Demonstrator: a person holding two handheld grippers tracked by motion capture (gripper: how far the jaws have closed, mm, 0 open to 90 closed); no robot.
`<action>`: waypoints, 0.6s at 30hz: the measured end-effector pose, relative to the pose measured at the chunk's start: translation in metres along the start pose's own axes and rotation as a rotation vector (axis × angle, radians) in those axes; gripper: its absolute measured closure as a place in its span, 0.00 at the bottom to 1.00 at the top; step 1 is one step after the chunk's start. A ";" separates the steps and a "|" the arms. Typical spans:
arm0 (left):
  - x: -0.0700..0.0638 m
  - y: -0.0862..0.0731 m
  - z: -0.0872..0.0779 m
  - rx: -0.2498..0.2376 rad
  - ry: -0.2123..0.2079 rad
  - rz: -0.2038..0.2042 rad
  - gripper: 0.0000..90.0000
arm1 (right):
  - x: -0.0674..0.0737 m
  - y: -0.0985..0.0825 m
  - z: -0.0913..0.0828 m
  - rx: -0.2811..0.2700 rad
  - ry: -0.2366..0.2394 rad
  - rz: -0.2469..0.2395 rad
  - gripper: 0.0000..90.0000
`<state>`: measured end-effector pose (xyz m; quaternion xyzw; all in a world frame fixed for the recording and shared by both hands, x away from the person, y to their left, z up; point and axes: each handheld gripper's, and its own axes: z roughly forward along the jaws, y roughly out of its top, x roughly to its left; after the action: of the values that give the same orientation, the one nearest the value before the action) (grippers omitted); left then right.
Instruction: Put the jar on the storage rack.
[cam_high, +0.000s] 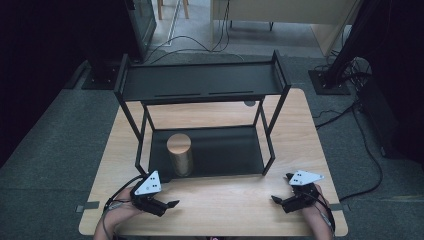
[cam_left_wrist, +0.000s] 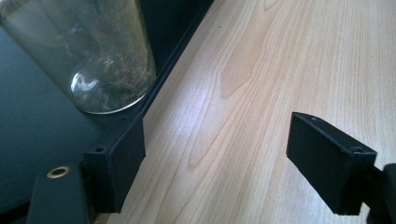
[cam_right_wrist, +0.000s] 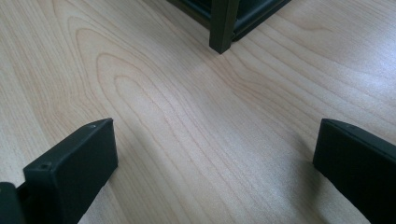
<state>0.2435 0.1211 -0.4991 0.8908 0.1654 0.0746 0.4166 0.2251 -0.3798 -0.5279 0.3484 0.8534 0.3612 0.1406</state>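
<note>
Jar (cam_high: 179, 155) of clear, smudged glass with a round wooden lid stands upright on the bottom shelf of the black rack (cam_high: 207, 151), near that shelf's front left corner. Just in front of it and slightly to its left, the left gripper (cam_high: 172, 204) rests low over the wooden table (cam_high: 225, 205) with its jaws spread wide and nothing between them. Well apart at the right, the right gripper (cam_high: 274, 199) is likewise spread and empty, near the rack's front right leg (cam_right_wrist: 222, 25).
</note>
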 end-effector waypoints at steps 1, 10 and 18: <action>0.000 0.000 -0.001 -0.001 -0.001 -0.003 0.22 | 0.000 0.000 0.000 0.000 0.000 0.000 0.00; 0.001 -0.007 -0.004 -0.003 -0.020 0.001 0.22 | 0.000 0.000 0.000 0.000 0.000 0.000 0.00; 0.003 -0.010 -0.008 -0.011 -0.024 0.001 0.22 | 0.000 0.000 0.000 0.000 0.000 0.000 0.00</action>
<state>0.2419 0.1339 -0.5011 0.8893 0.1594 0.0654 0.4235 0.2251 -0.3798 -0.5279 0.3484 0.8535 0.3612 0.1406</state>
